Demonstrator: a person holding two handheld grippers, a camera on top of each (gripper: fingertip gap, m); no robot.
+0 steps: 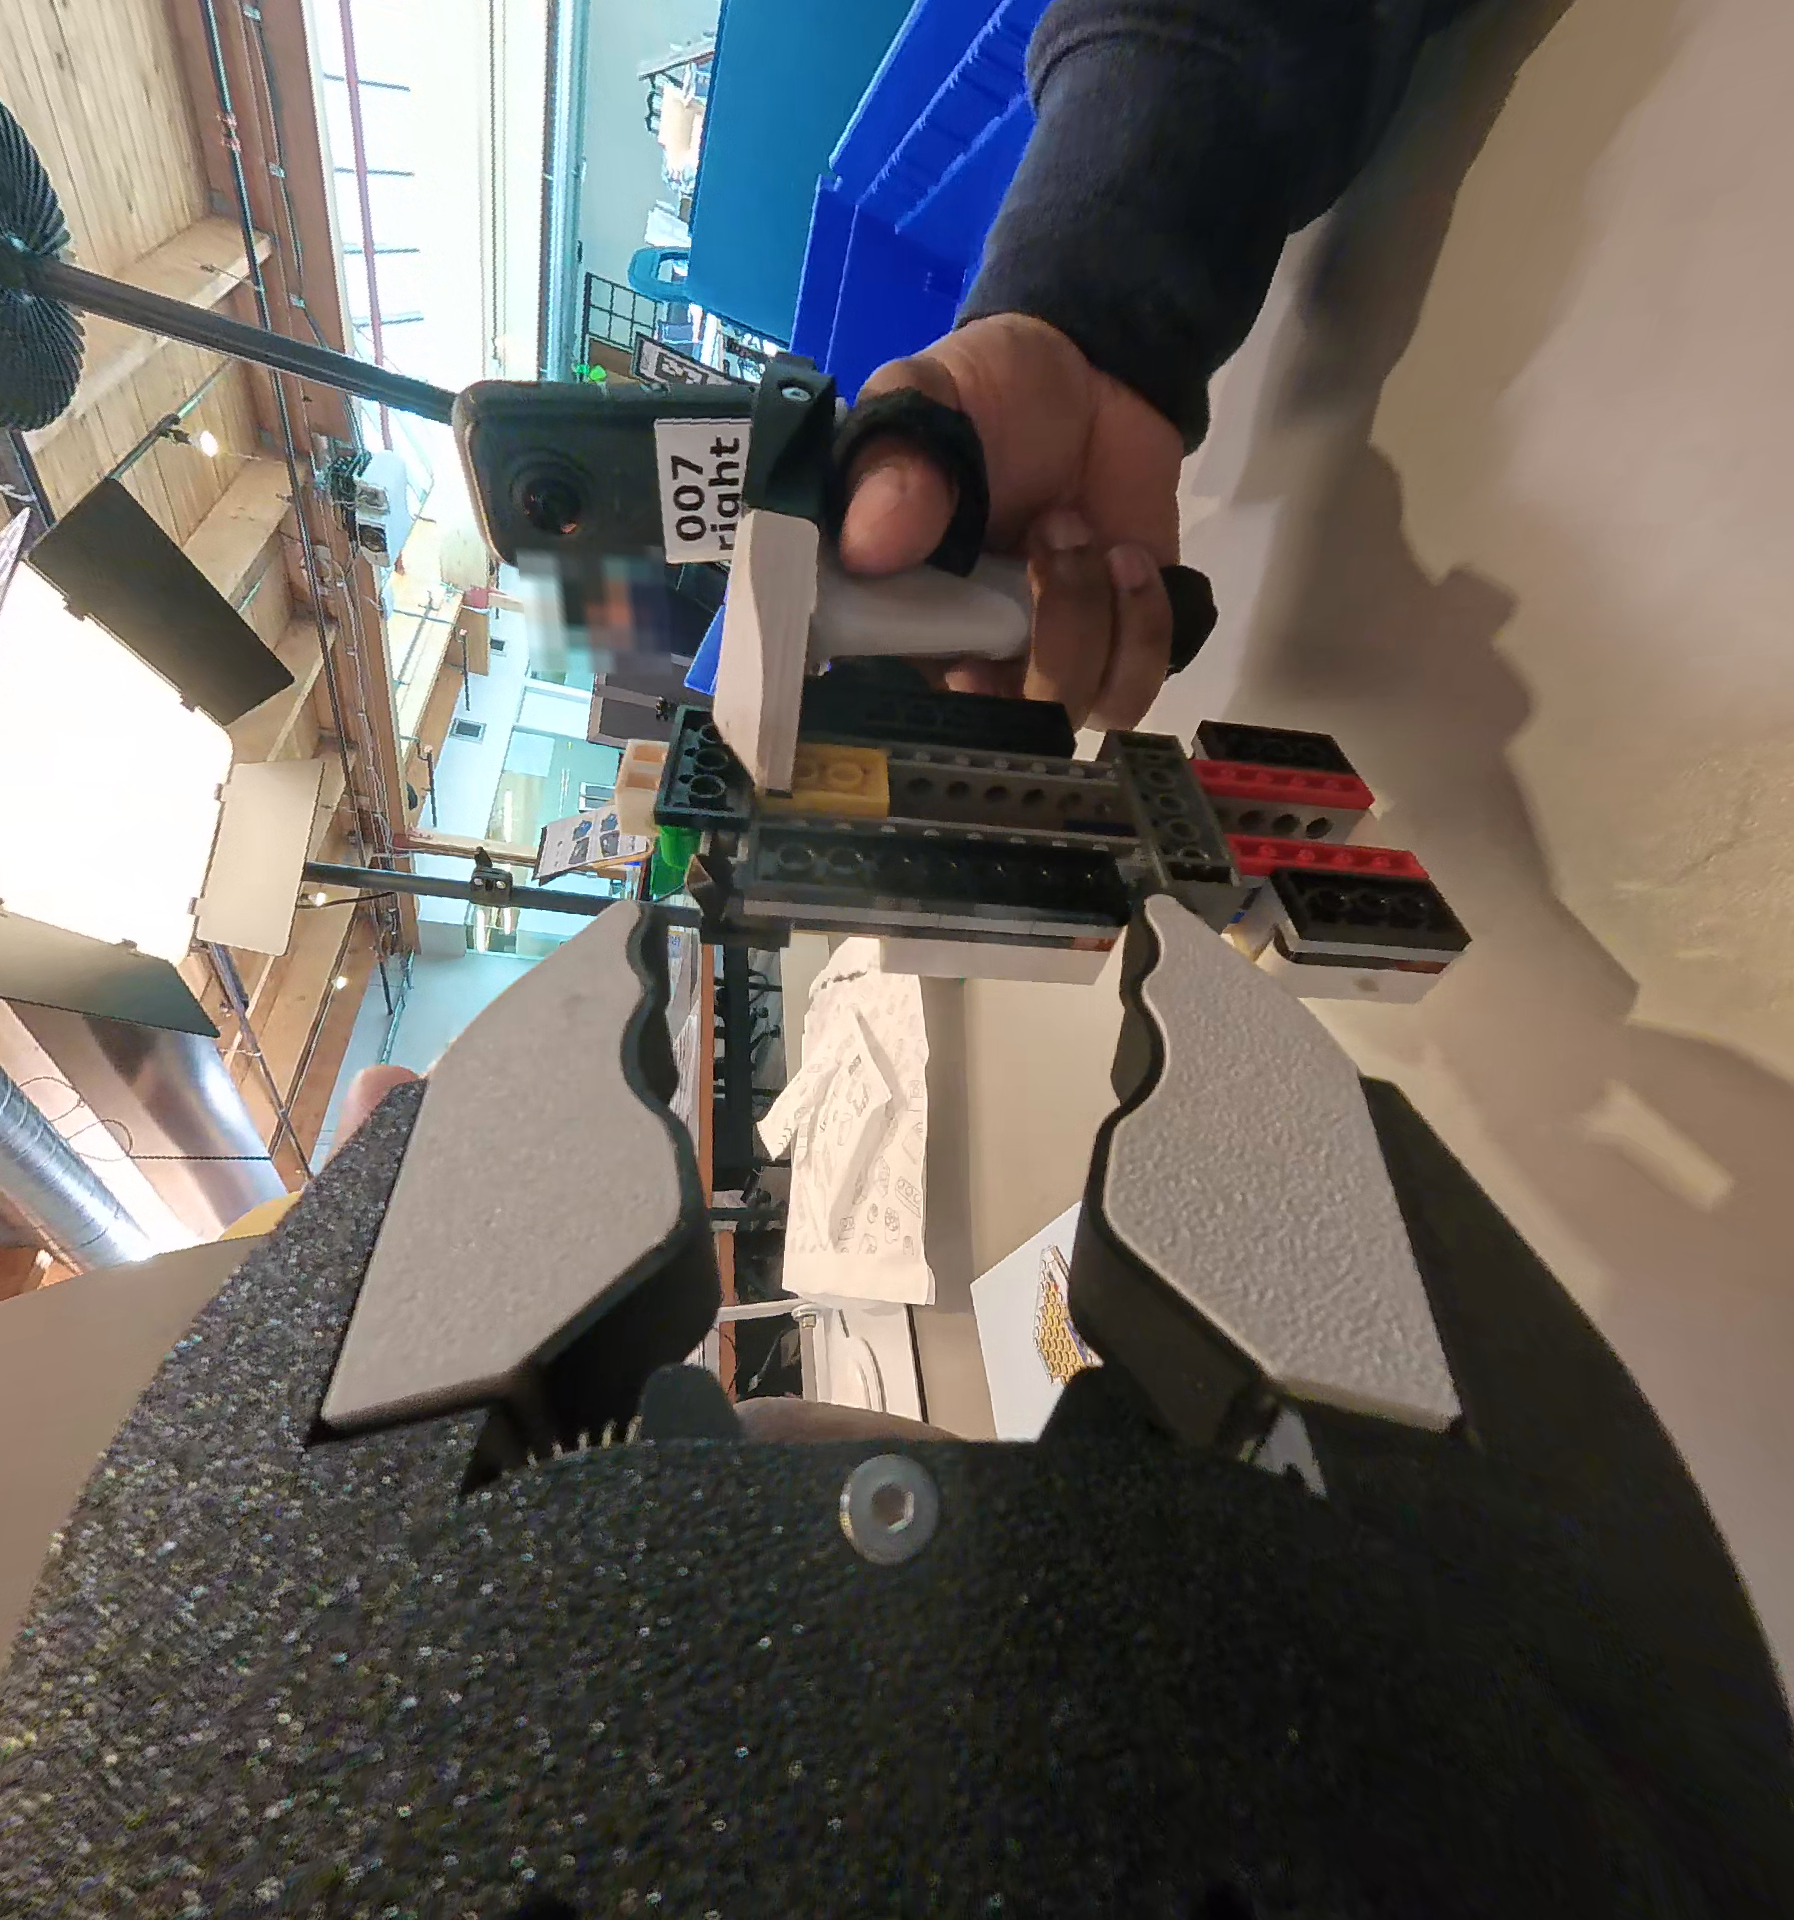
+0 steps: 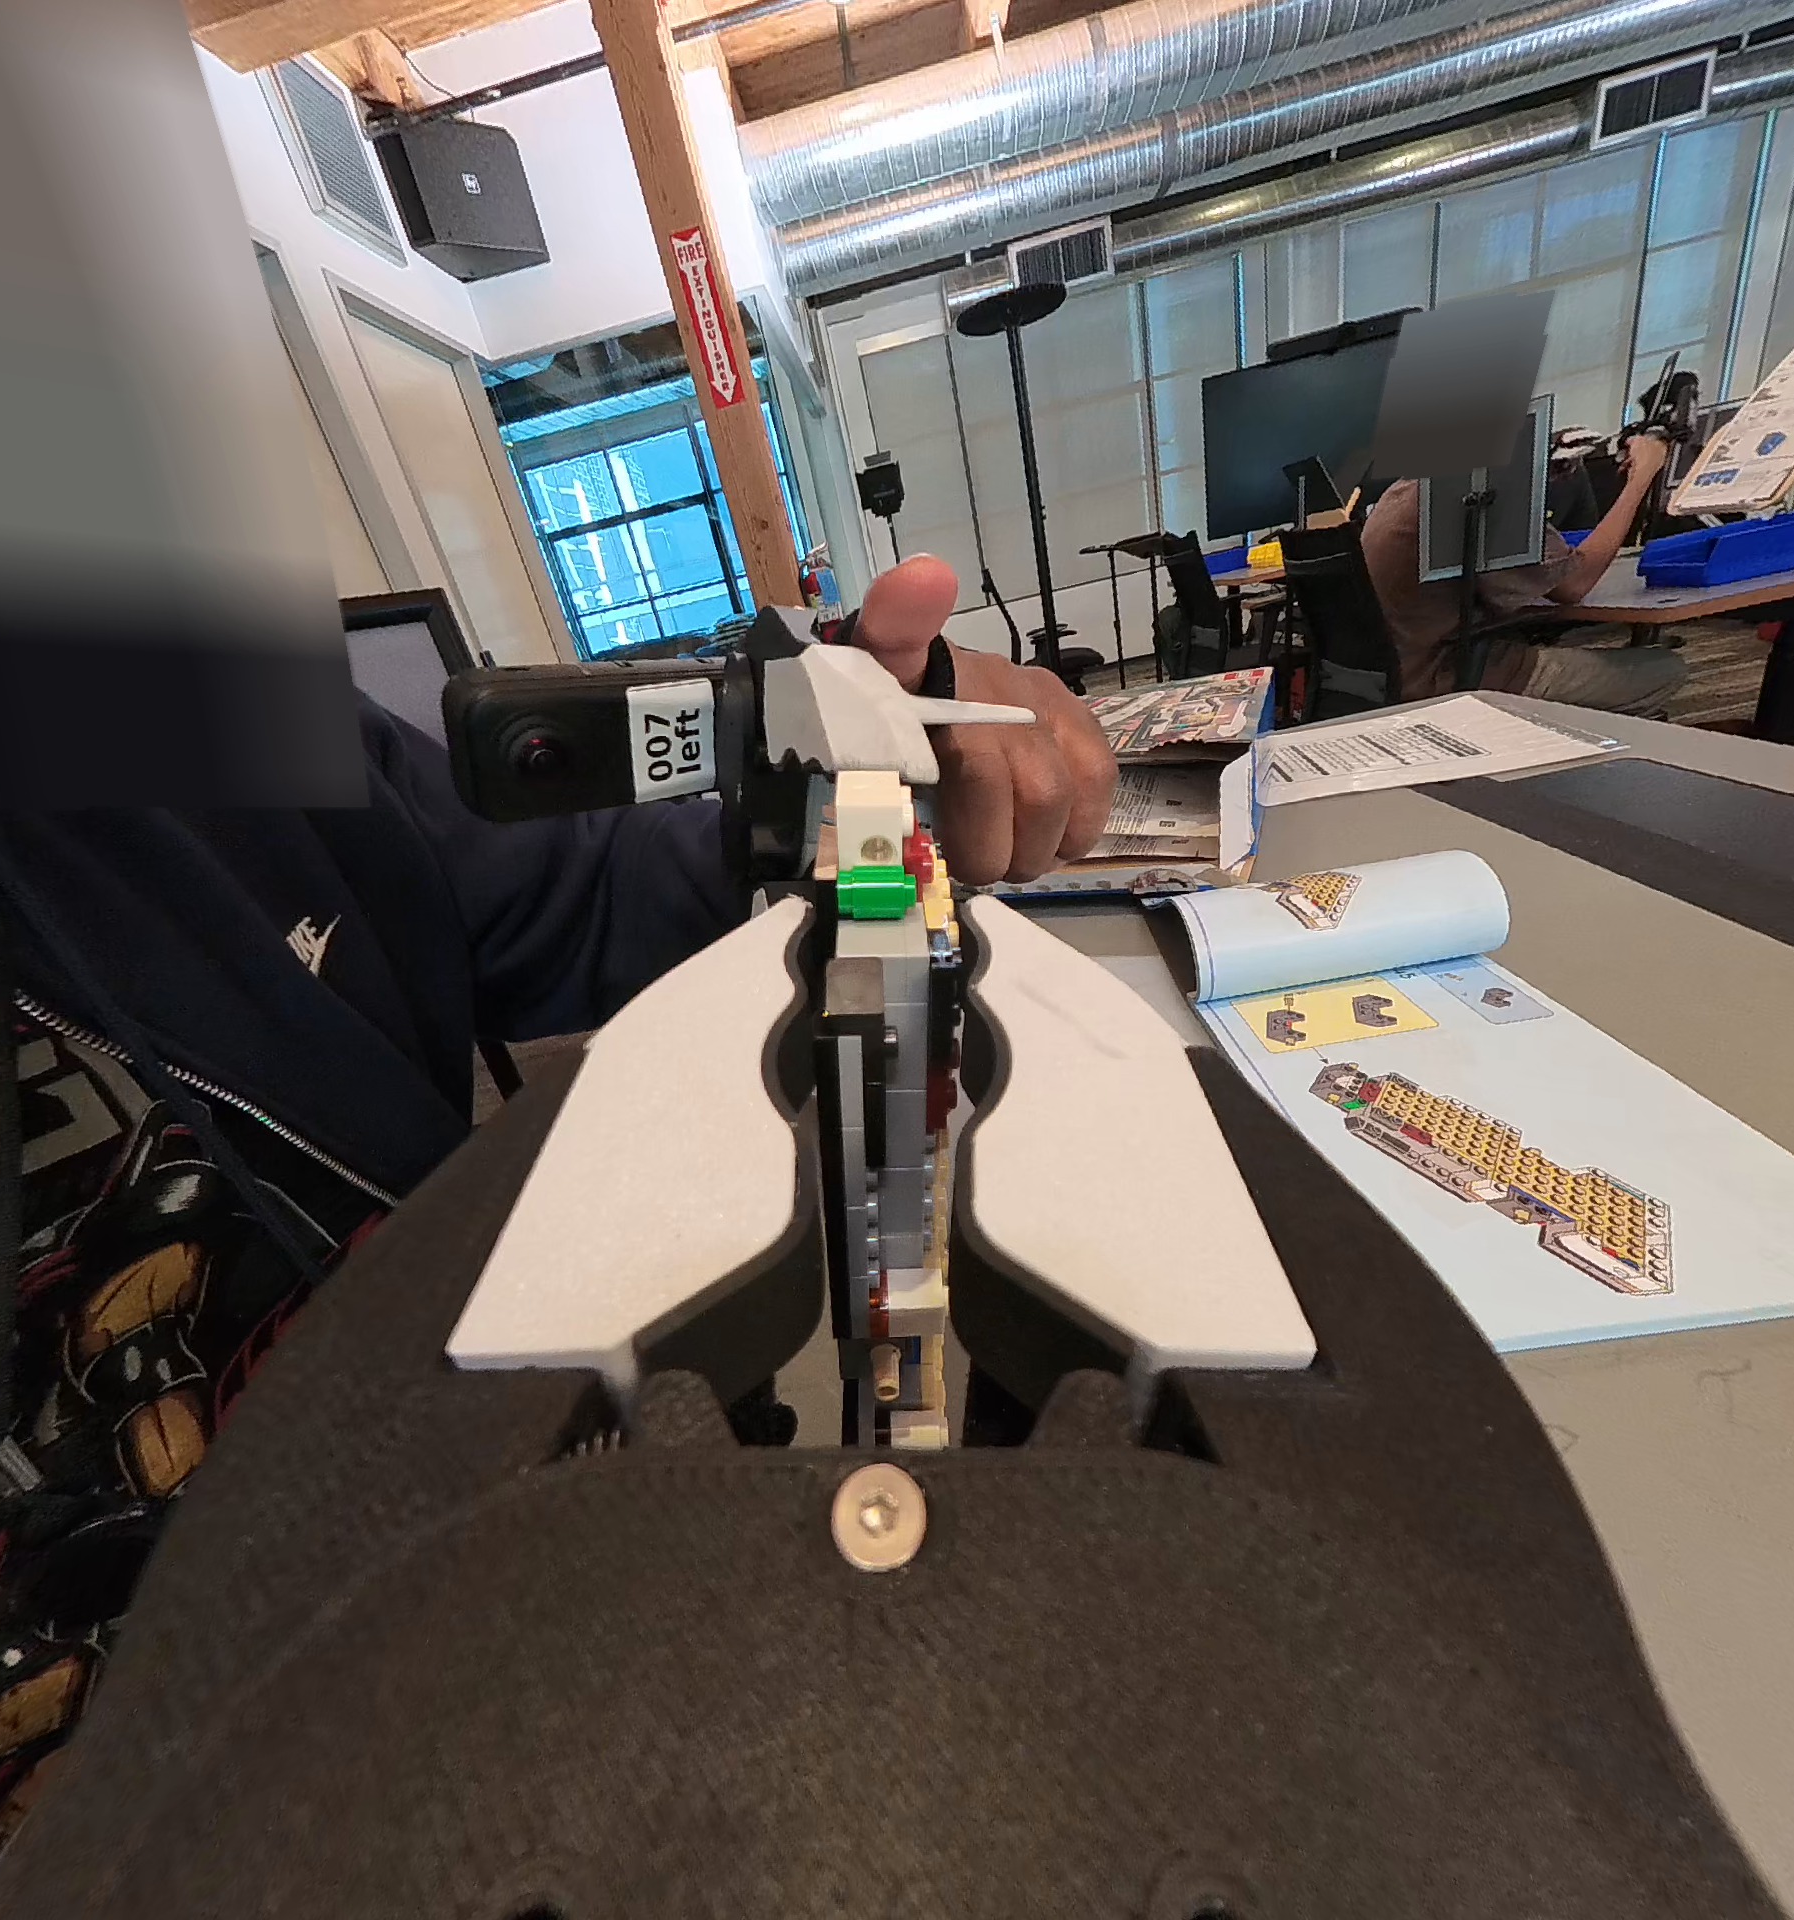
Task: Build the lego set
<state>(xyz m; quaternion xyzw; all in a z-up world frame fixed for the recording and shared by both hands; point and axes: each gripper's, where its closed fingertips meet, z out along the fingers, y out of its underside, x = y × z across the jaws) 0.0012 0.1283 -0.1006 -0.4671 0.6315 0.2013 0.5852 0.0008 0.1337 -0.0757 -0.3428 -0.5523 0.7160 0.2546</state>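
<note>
The right hand-held gripper (image 2: 880, 935) is closed narrowly on a long brick-built model (image 2: 888, 1122), which runs lengthwise between its two white fingers (image 2: 685, 1132); both sides press against the model's grey and black flanks, and a white block and a green piece (image 2: 867, 894) stick out past the fingertips. The model is held in the air above the grey worktop (image 2: 1599, 1455).

The left hand-held gripper (image 1: 888, 935) stands wide open, its grey fingers (image 1: 1246, 1122) spread to either side of the model's black studded length (image 1: 934, 873) without pressing on it. In the left wrist view a white finger of the right gripper meets the model at a yellow brick (image 1: 836, 779), and red and black bricks (image 1: 1288, 790) form the model's far end. The right hand (image 1: 1059, 520), in a dark sleeve, grips that tool's handle.

Just beyond on the worktop lies an open instruction booklet (image 2: 1495, 1122) with pale blue pages, then a torn printed paper bag (image 2: 1184, 717) and a white sheet (image 2: 1433, 748). Blue bins (image 2: 1745, 545) sit on a farther table.
</note>
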